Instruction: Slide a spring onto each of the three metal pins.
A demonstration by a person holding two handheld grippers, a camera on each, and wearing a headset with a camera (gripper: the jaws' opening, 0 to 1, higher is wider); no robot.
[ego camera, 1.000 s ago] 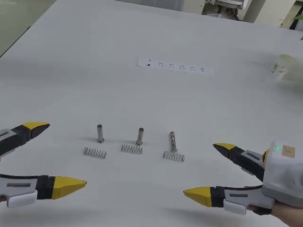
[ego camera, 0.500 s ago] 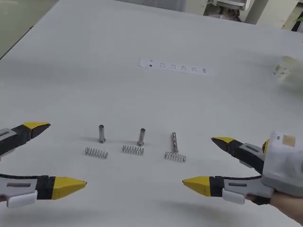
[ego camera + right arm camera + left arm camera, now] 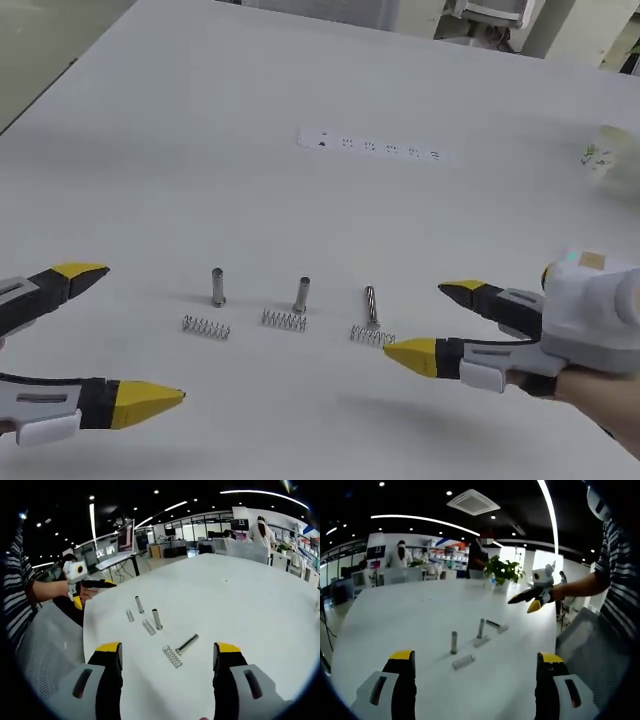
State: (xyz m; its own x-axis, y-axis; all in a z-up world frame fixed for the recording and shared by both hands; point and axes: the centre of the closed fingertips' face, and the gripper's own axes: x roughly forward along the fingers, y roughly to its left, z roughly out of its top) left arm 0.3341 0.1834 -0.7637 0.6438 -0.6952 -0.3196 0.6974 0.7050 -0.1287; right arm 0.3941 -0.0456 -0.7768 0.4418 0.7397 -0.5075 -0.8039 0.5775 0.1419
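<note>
Plainly right gripper (image 3: pixel 413 320) gapes wide; rightmost pin (image 3: pixel 370 303) perhaps lies flat.

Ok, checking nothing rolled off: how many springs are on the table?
3, in a row on the table: left spring, middle spring, right spring nearest the right gripper.

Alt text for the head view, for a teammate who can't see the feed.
Three metal pins sit in a row on a white table, a spring lying in front of each, none fitted yet. The open left gripper and open right gripper flank them, the right near the rightmost spring. A power strip lies beyond.
</note>
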